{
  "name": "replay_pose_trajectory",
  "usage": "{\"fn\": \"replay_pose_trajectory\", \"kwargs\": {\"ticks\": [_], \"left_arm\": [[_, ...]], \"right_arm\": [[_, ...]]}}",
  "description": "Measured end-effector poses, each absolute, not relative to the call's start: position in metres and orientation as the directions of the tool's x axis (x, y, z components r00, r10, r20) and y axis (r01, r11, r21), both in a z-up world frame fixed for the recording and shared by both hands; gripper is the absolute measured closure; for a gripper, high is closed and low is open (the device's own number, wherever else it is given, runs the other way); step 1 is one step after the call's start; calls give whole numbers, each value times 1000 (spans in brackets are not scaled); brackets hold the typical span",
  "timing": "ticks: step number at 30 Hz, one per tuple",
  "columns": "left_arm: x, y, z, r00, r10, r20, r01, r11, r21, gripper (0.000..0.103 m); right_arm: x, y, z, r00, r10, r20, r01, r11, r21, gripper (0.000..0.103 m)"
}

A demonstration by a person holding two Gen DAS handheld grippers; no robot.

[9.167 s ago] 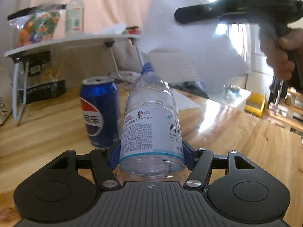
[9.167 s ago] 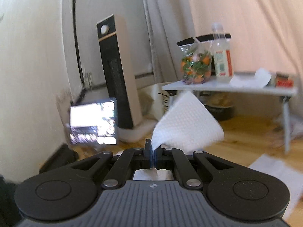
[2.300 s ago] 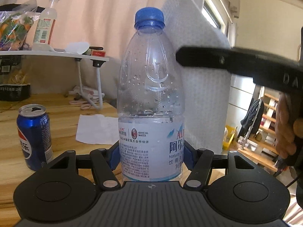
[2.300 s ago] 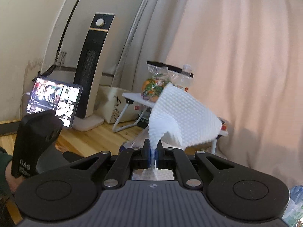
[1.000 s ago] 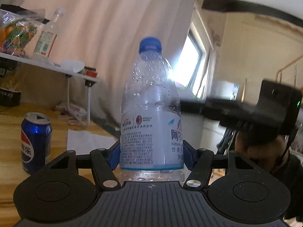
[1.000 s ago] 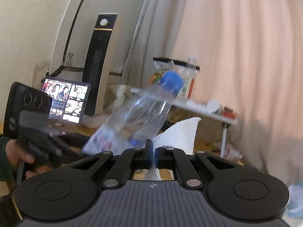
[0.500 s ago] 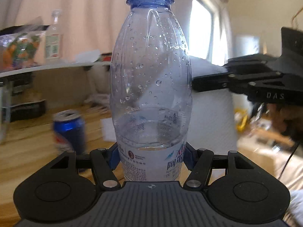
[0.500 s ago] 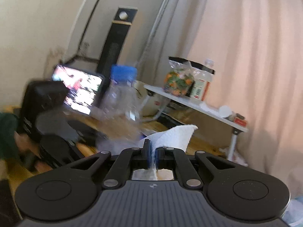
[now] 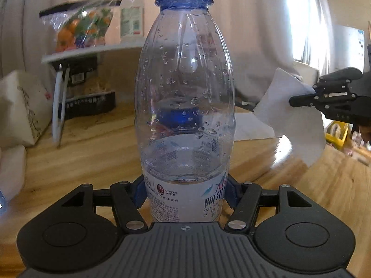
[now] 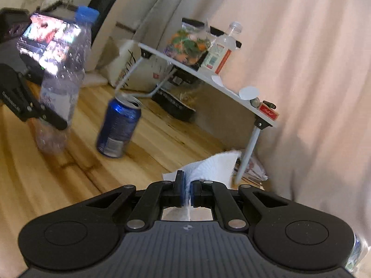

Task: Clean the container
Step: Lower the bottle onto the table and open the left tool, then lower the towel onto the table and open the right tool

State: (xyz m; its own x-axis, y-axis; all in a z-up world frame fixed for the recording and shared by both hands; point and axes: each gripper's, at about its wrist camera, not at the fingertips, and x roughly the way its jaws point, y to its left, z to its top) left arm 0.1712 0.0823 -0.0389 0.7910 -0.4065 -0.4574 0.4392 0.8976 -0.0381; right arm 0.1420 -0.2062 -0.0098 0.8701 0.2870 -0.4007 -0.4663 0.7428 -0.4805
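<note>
- My left gripper (image 9: 185, 194) is clamped on the water bottle (image 9: 185, 97), blue pads against its labelled lower body; the bottle stands upright at frame centre, blue cap at the top edge, droplets inside.
- My right gripper (image 10: 185, 191) is clenched on a white paper towel (image 10: 211, 164), lower centre of its view.
- The towel hangs apart from the bottle, at the right of the left view.
- A blue can (image 10: 118, 127) stands on the wooden table (image 10: 58, 173), just right of the bottle.
</note>
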Motion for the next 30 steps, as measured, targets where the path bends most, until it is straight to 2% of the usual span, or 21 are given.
{"fn": "replay_pose_trajectory", "kwargs": {"ticks": [11,15,17,20,21,22,23,24,26,28,30], "left_arm": [[171,81,-45,823,-368,-433,398,917,-23,36],[165,86,-44,845,-345,-409,366,930,-28,21],[163,91,-42,844,-361,-396,372,927,-54,17],[158,93,-39,856,-364,-367,368,928,-61,8],[157,93,-37,861,-361,-360,365,929,-60,7],[153,93,-36,866,-354,-354,358,932,-56,7],[148,93,-35,872,-347,-347,350,935,-54,7],[144,94,-34,874,-345,-342,345,937,-61,6],[137,97,-32,879,-344,-331,334,938,-87,4],[129,99,-29,882,-352,-313,326,936,-132,3],[119,100,-27,884,-364,-295,325,930,-172,2]], "right_arm": [[163,-209,-11,846,279,-454,-485,757,-437,95],[177,-212,-18,820,287,-494,-506,768,-393,95],[188,-218,-21,795,308,-523,-521,789,-326,94],[203,-222,-30,770,311,-556,-525,805,-276,63],[206,-222,-34,771,299,-562,-521,805,-286,56],[209,-221,-37,773,285,-566,-516,802,-301,54],[211,-222,-40,774,274,-571,-510,804,-305,45],[214,-222,-42,773,266,-577,-503,810,-301,29],[216,-226,-41,780,266,-566,-486,828,-280,11],[216,-229,-39,790,273,-549,-472,843,-259,2],[211,-229,-34,808,284,-516,-465,846,-262,0]]}}
